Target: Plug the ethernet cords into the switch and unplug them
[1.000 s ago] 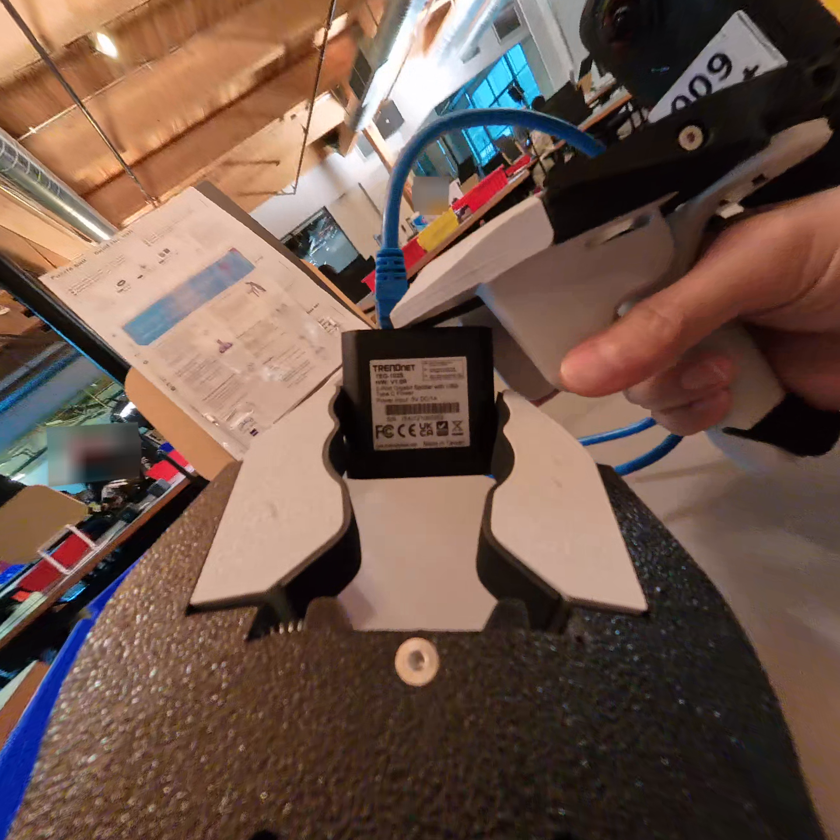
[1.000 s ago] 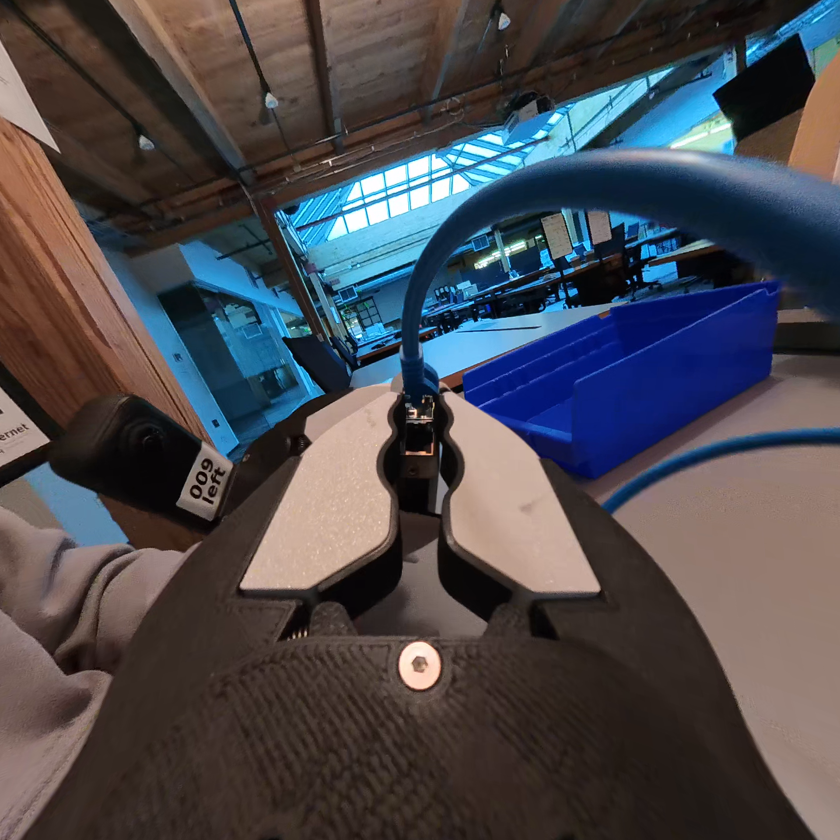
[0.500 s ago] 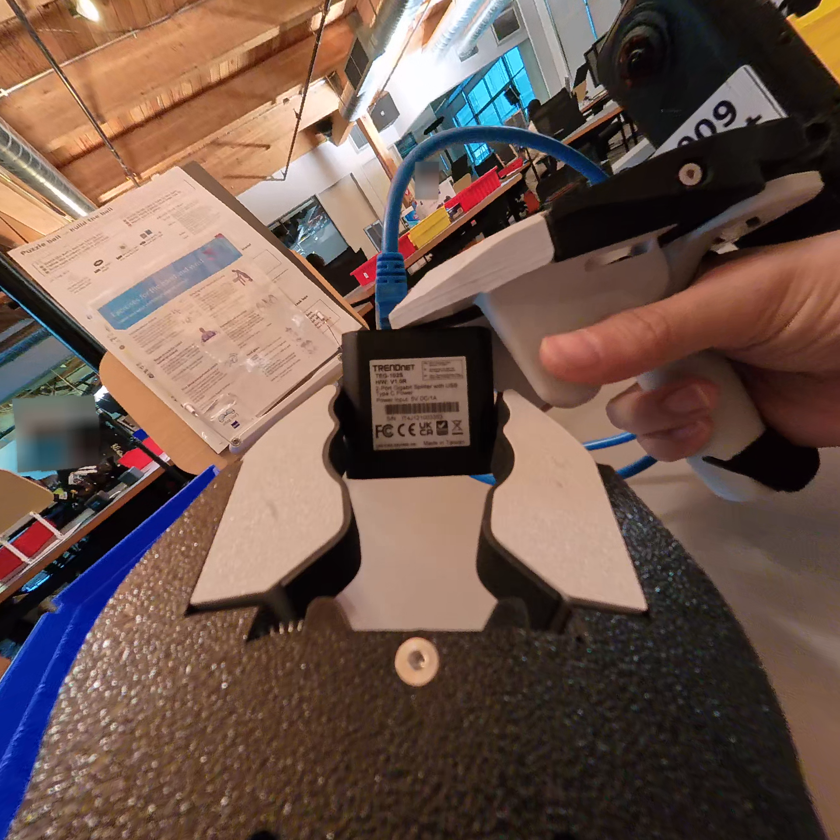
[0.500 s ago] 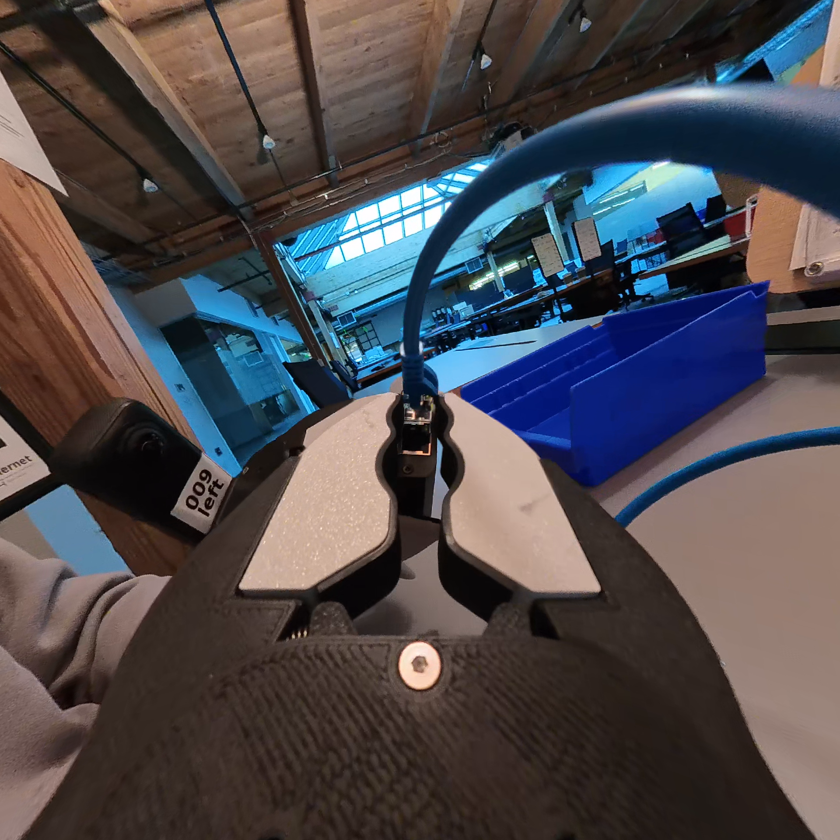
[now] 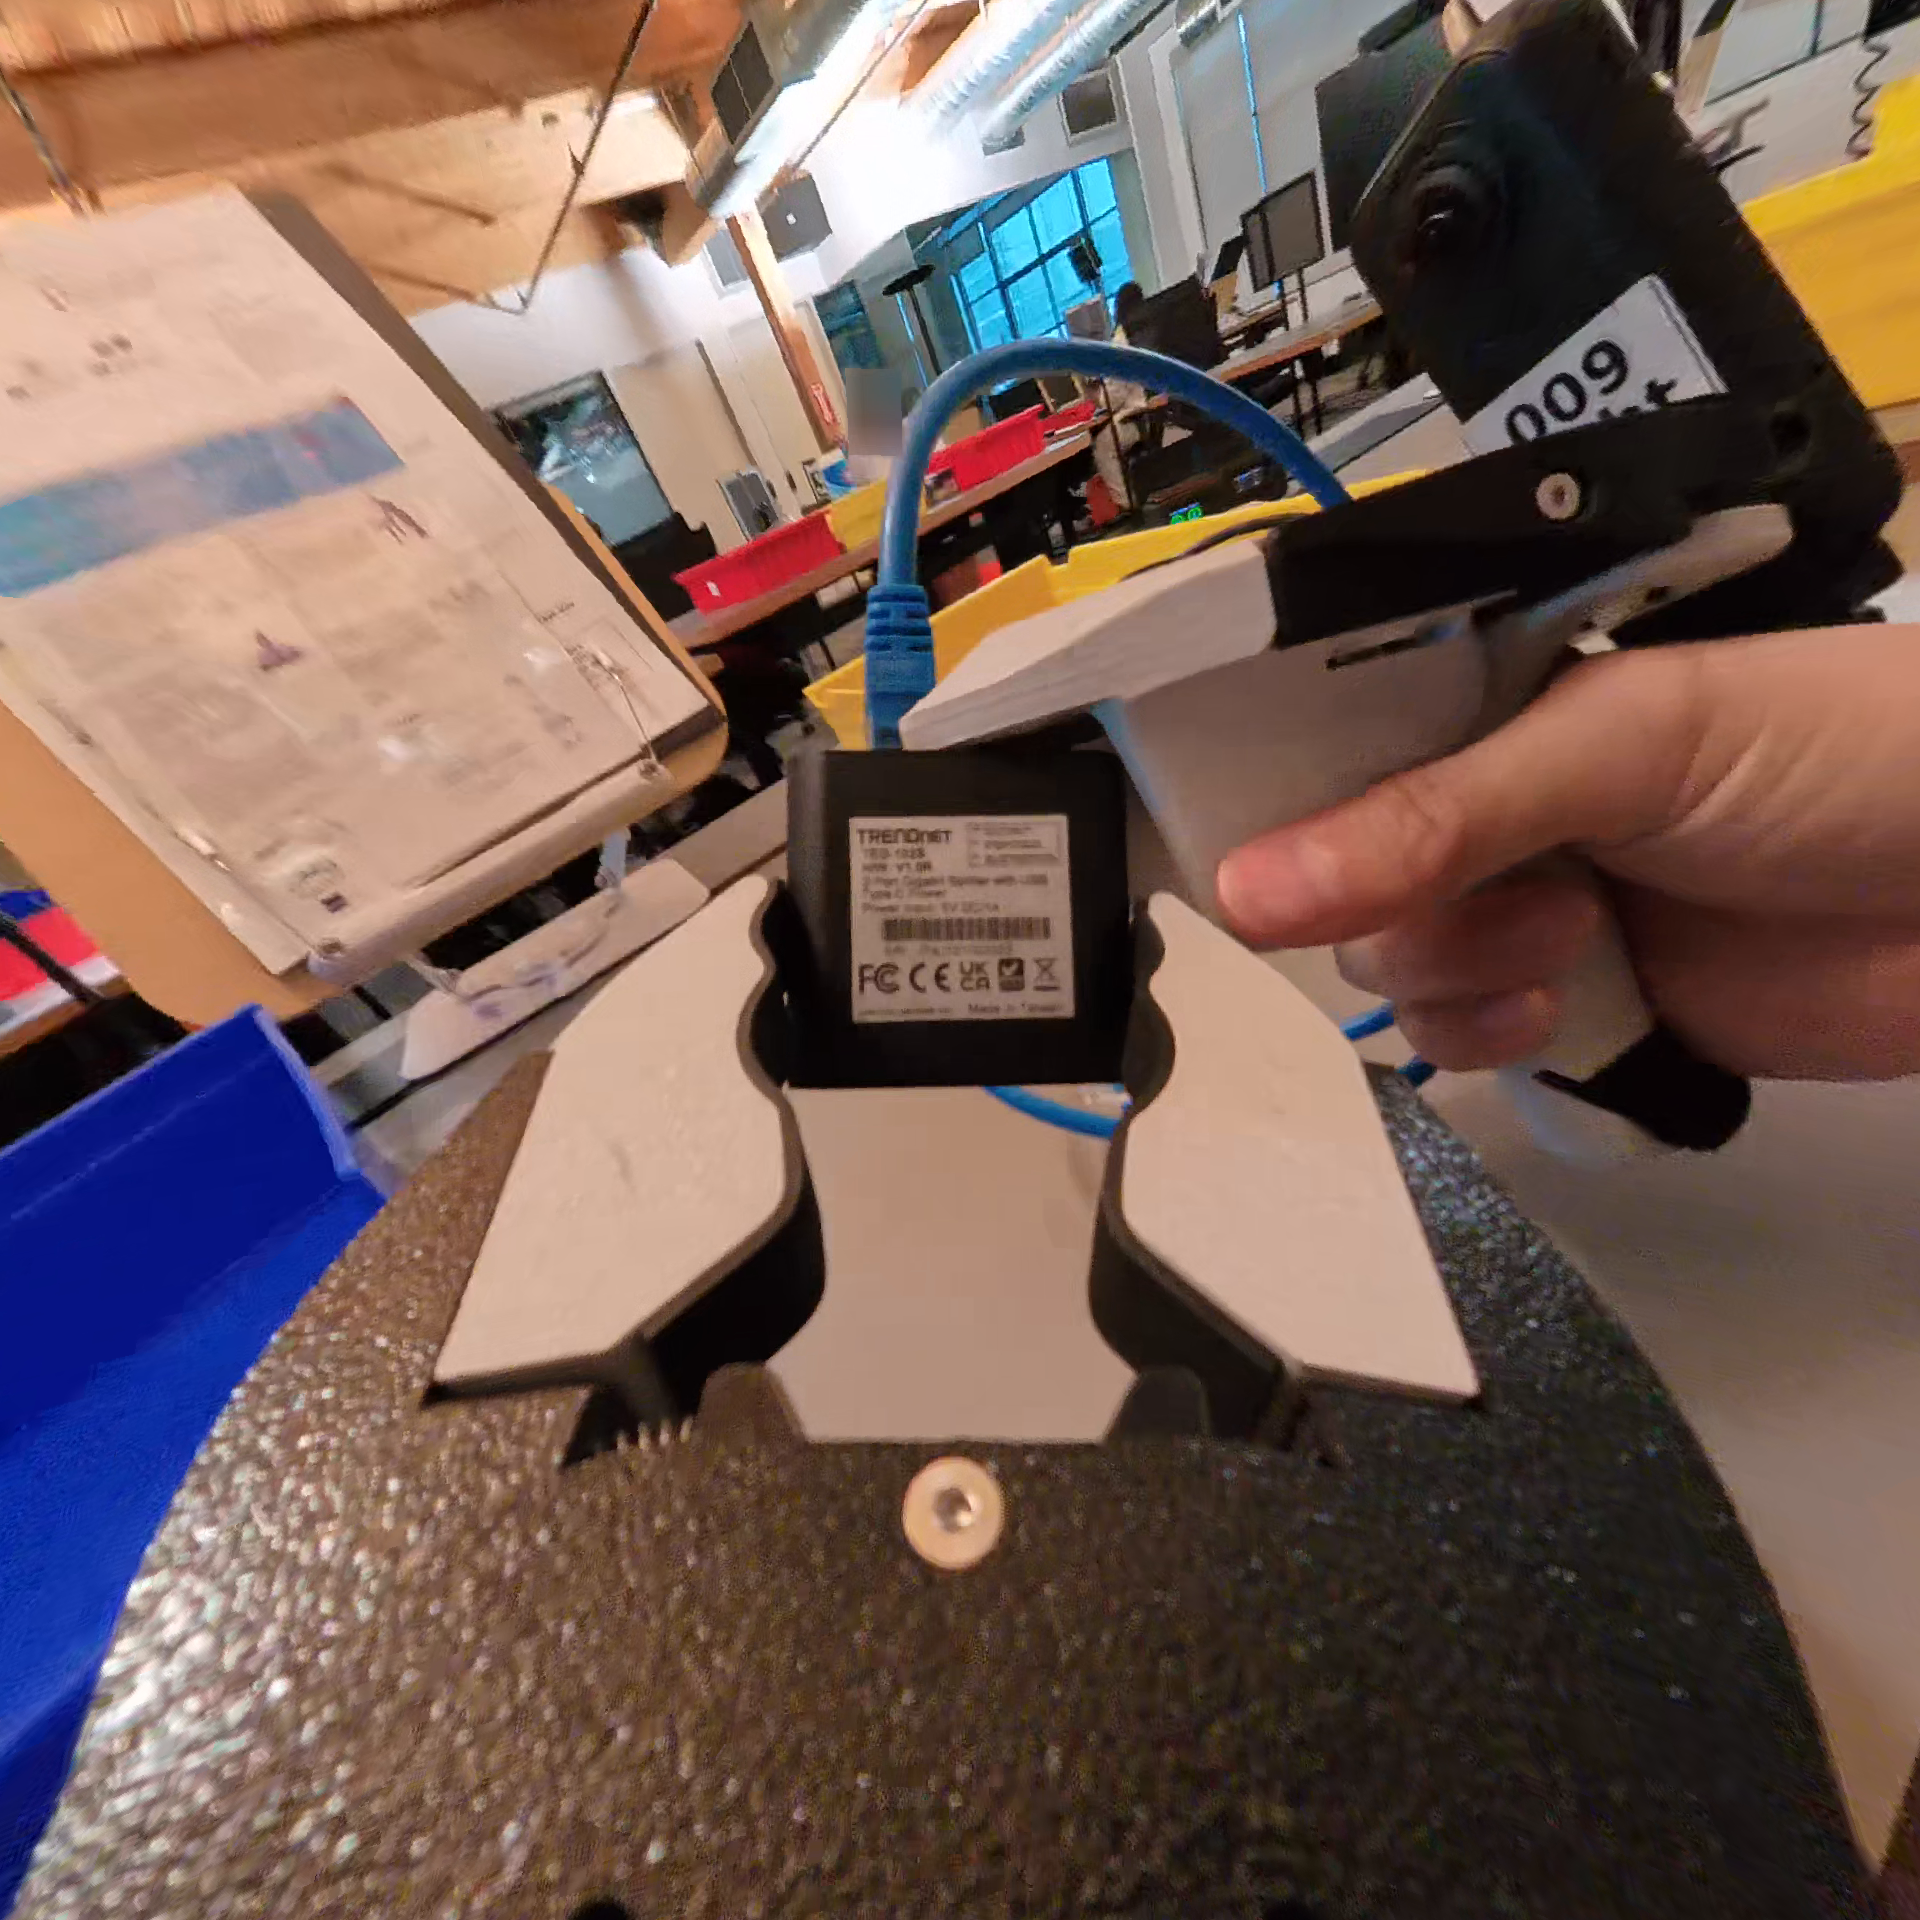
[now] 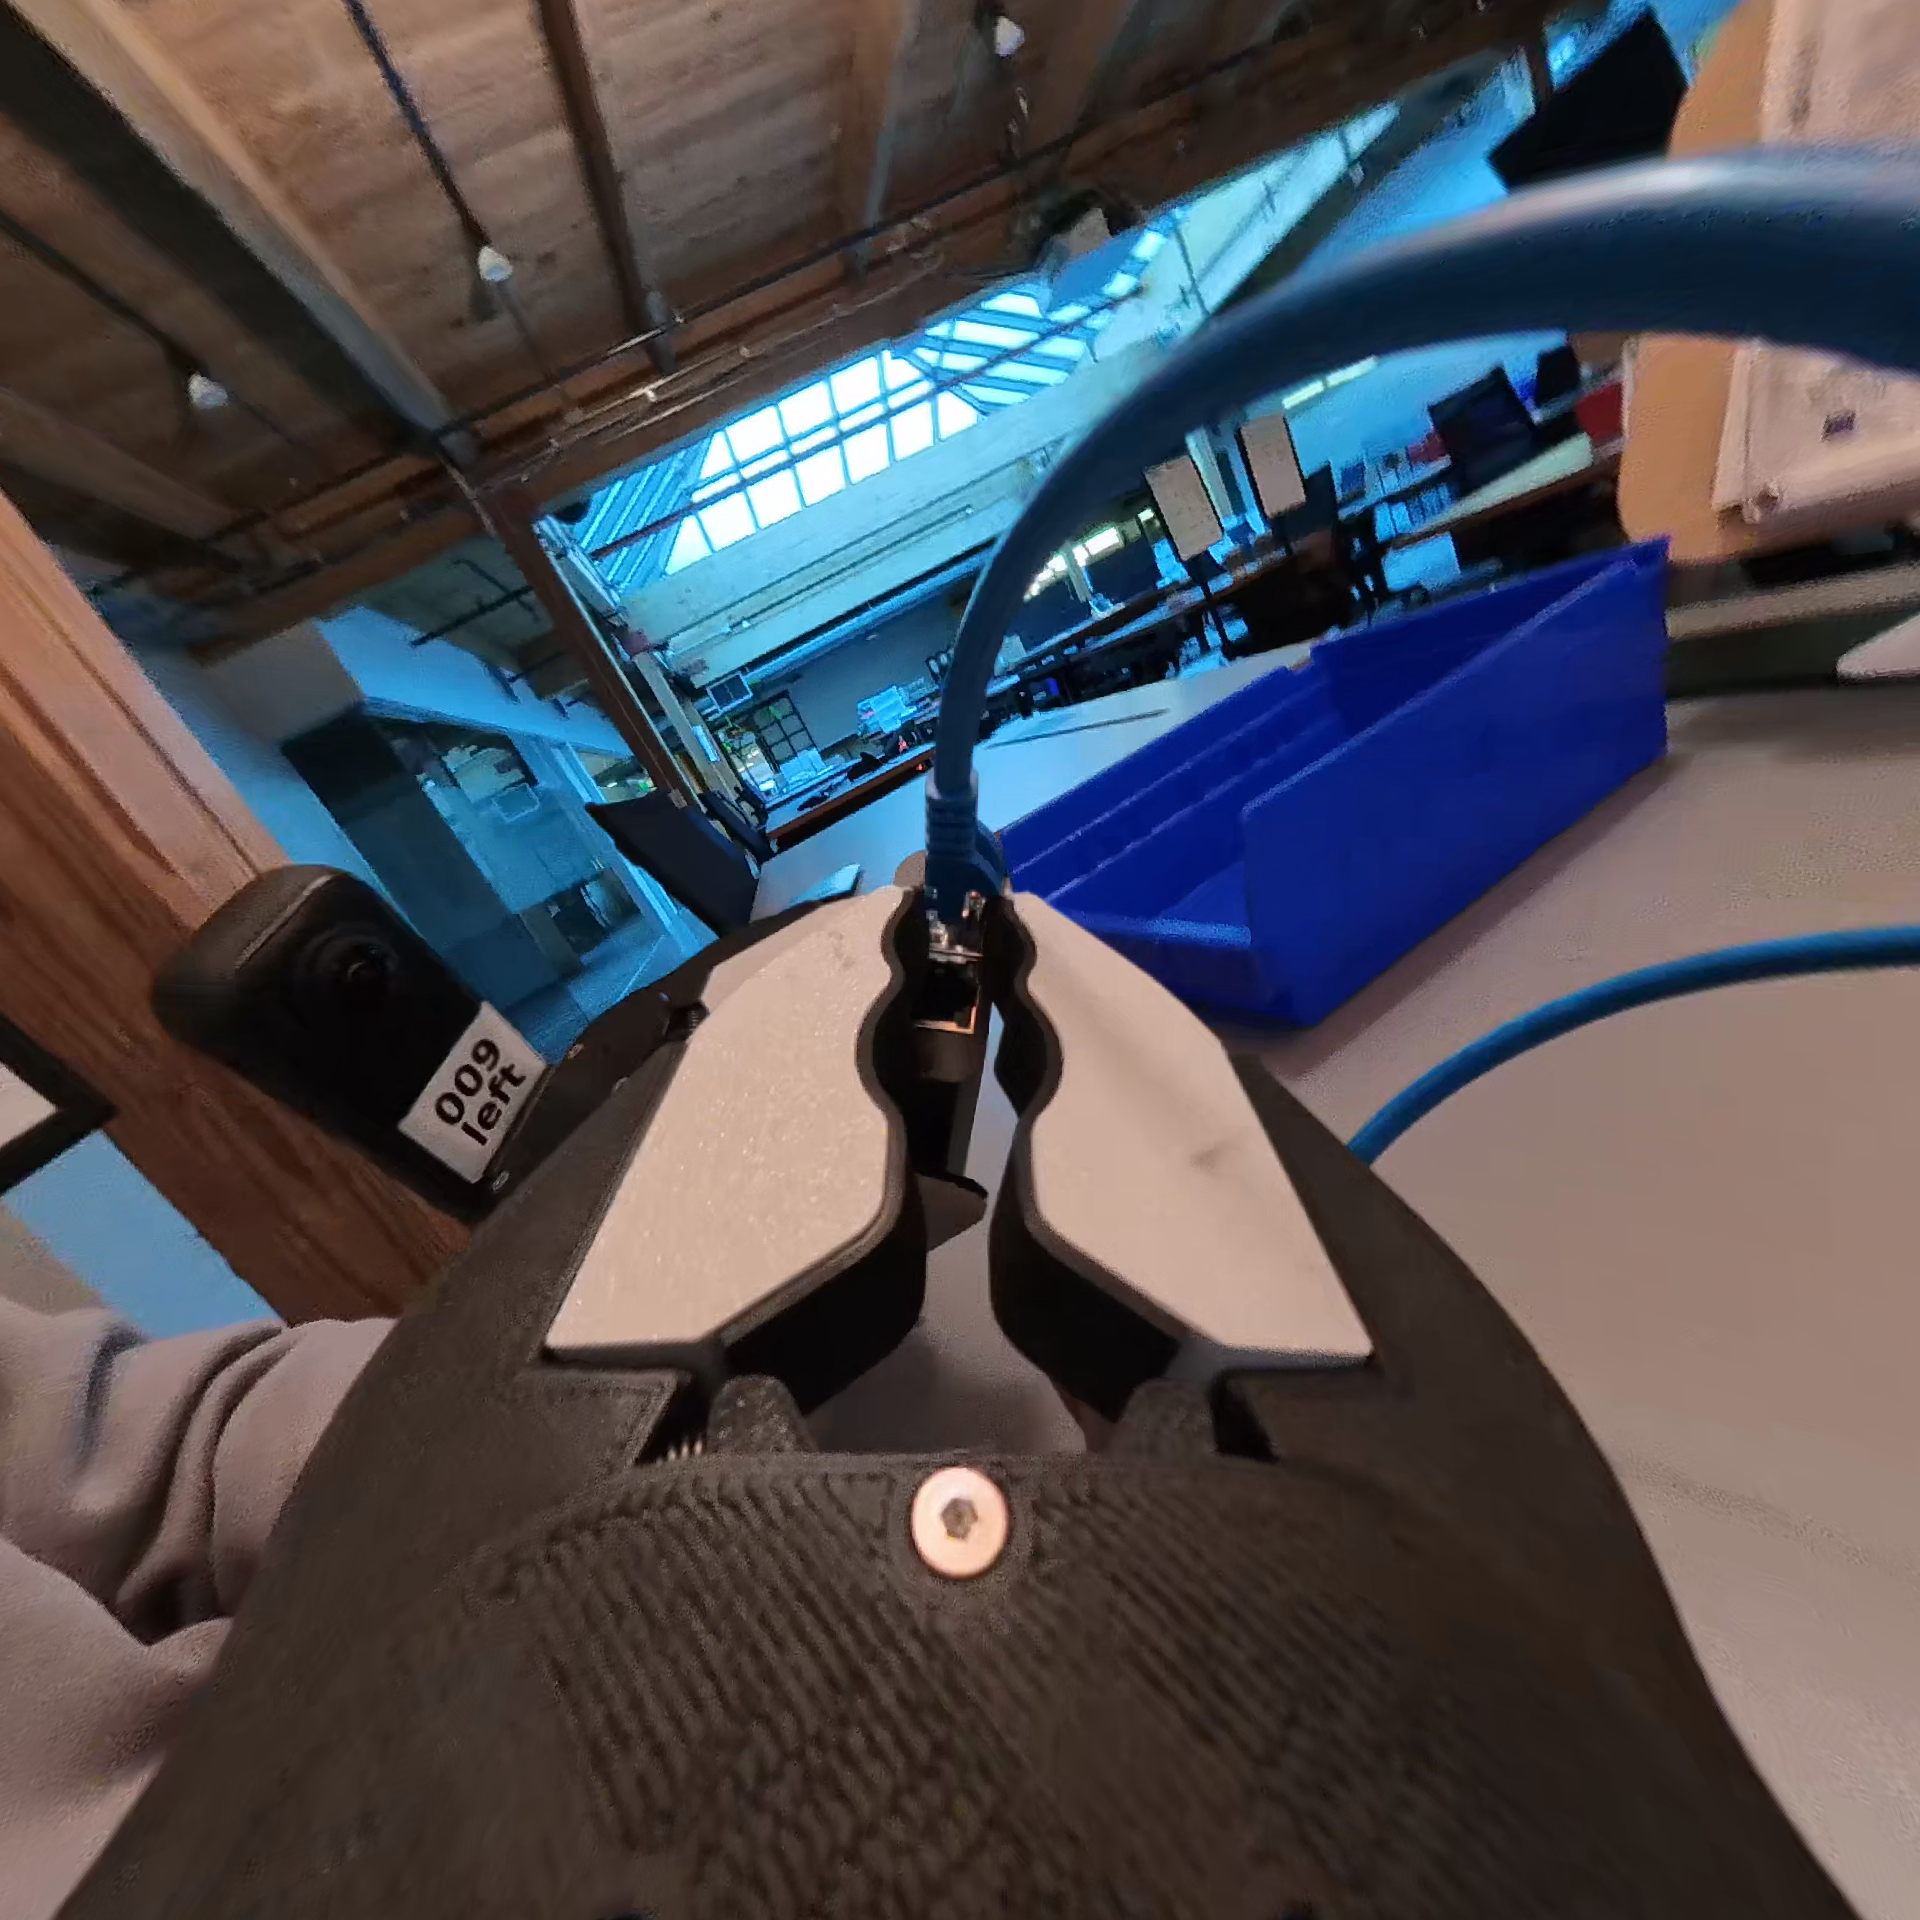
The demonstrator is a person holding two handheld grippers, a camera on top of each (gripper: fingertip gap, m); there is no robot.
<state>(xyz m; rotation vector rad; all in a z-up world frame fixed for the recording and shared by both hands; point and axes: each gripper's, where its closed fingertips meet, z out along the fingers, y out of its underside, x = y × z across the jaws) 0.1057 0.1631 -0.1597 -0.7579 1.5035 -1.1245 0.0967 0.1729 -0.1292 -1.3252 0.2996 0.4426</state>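
My left gripper (image 5: 956,912) is shut on the black switch (image 5: 956,790) and holds it up off the table, label side facing the camera. A blue ethernet cord (image 5: 1039,364) arcs overhead and comes down to the switch's top edge. My right gripper (image 6: 956,914) reaches over that edge, side-on in the left wrist view (image 5: 935,717), and is shut on the cord's plug (image 6: 954,831). The clear plug tip sits at a port of the switch (image 6: 945,1049), with an empty port just below. I cannot tell how deep it is seated.
A blue bin (image 6: 1403,810) stands on the grey table (image 6: 1610,1299) and also shows at the left of the left wrist view (image 5: 135,1247). More blue cord (image 6: 1610,987) lies on the table. A paper sheet on a stand (image 5: 260,582) is at the left. A wooden post (image 6: 104,883) is close by.
Both grippers have swung together with the switch and plug still held, so the blue bin now shows more at the left. The holds look the same.
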